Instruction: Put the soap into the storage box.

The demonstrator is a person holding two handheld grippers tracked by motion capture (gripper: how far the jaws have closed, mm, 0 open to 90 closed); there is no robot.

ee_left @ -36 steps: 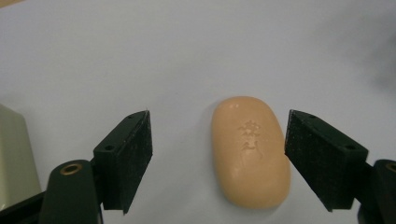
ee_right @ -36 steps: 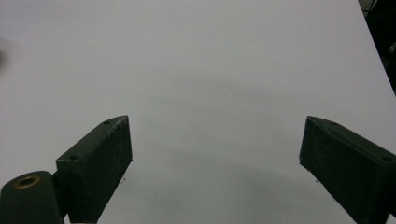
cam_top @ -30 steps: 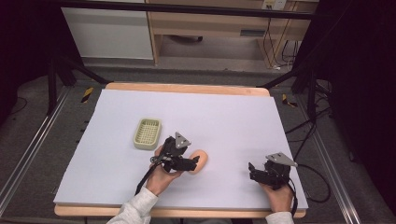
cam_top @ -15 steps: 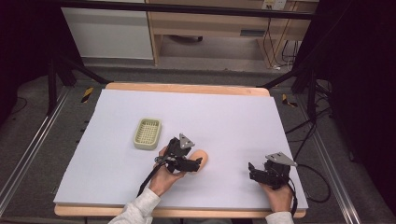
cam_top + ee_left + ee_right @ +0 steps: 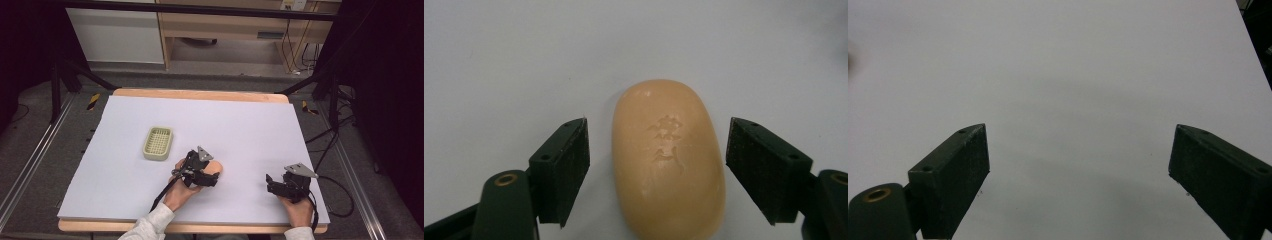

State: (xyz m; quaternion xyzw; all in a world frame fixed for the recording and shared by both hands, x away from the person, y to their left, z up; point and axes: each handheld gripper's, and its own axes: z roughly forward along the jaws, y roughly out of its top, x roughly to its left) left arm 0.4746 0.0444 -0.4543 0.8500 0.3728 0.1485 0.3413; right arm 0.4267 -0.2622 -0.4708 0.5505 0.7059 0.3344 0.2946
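An oval orange soap bar [image 5: 669, 157] with stamped characters lies on the white table sheet [image 5: 240, 125]. My left gripper [image 5: 656, 170] is open around it, one jaw on each side with gaps to the soap. In the high view the soap bar [image 5: 215, 167] peeks out just right of the left gripper [image 5: 202, 175], near the table's front middle. A pale green slotted soap dish [image 5: 158, 143] sits to the left and farther back. My right gripper [image 5: 272, 184] rests open at the front right, and between its jaws [image 5: 1078, 175] lies bare sheet.
The wooden table edge [image 5: 200, 94] borders the white sheet. Behind the table stand a cabinet [image 5: 117, 35] and a wooden shelf [image 5: 225, 30]. Cables [image 5: 330, 195] trail off the right side. Black stand legs [image 5: 70, 75] flank the table.
My left gripper has shifted slightly right and forward over the soap bar, which stays put. The right gripper has not moved.
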